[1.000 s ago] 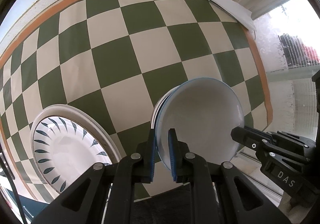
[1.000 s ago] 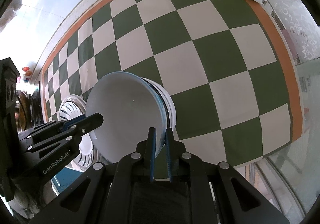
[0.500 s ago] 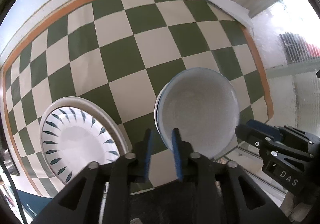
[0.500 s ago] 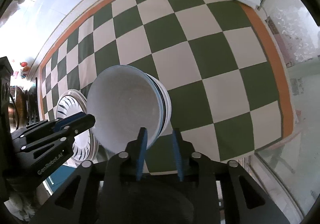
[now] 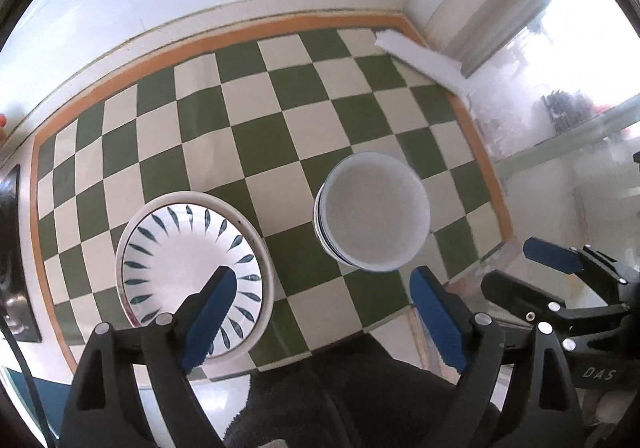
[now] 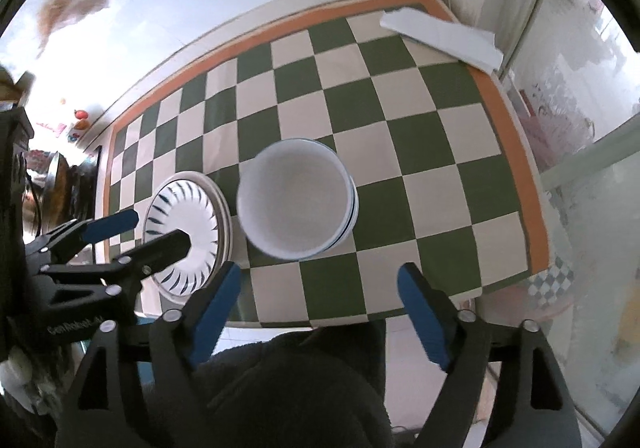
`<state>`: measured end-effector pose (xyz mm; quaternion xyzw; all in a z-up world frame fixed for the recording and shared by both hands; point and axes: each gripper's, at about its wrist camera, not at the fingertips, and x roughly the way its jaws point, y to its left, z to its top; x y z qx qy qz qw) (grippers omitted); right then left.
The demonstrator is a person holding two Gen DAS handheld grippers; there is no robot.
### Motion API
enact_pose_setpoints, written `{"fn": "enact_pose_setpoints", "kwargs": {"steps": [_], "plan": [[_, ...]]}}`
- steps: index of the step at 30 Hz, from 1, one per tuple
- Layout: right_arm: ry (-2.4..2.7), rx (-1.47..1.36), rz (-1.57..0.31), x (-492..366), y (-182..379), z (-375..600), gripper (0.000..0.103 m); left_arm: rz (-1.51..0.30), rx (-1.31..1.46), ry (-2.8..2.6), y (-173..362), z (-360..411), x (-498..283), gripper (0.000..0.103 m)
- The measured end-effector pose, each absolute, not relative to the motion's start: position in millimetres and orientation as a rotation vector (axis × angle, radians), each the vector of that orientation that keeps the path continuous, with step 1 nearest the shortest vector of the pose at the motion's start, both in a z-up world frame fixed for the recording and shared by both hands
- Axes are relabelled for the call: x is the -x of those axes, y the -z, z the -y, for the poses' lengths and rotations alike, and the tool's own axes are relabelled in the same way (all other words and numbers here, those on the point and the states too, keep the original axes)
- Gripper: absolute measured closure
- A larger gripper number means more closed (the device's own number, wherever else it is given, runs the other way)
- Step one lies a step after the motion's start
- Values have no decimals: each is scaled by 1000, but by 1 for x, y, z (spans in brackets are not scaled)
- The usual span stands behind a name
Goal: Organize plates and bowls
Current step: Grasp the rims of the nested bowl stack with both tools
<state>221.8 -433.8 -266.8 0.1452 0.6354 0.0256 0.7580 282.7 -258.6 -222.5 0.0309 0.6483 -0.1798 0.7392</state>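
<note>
On the checkered counter (image 5: pixel 248 136), the stack of white bowls (image 5: pixel 374 214) sits near the front right, with the stack of patterned plates (image 5: pixel 188 260) just beside it to the left; in the right wrist view the two stacks appear almost touching, though contact cannot be confirmed. Both grippers hang above and in front of the dishes. The left gripper (image 5: pixel 320 312) has its jaws spread wide and grips nothing; the right gripper (image 6: pixel 318 304) likewise has its jaws spread wide and empty. Risk assessment: the bowl stack stands close to the front edge of the counter, so a low pass by either gripper could push it toward that edge. The top bowl appears offset from the ones below it, judging by the blue rims exposed on one side; a sideways knock could slide it off the stack. The narrow gap between stacks leaves little room for a finger, and a jaw inserted there could chip a rim. View differences: the right wrist view shows how close the two stacks are, and the left gripper's fingers overlapping the plates; the left wrist view shows the full plate pattern and the right gripper (image 5: pixel 516 272) off the counter's right edge. A white folded cloth (image 6: pixel 440 36) lies at the far right corner in both views.
</note>
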Motion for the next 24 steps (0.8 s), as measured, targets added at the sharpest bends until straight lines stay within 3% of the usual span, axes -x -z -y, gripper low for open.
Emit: {"fn": "enact_pose_setpoints", "kwargs": {"steps": [14,24], "plan": [[-79,-304,-1272,-192,210,419,10,-1371,26,390,184,231,-263,14],[-106,-476,-1283,-217,271,446,7,-1505,124,453,247,246,-312,10]]}}
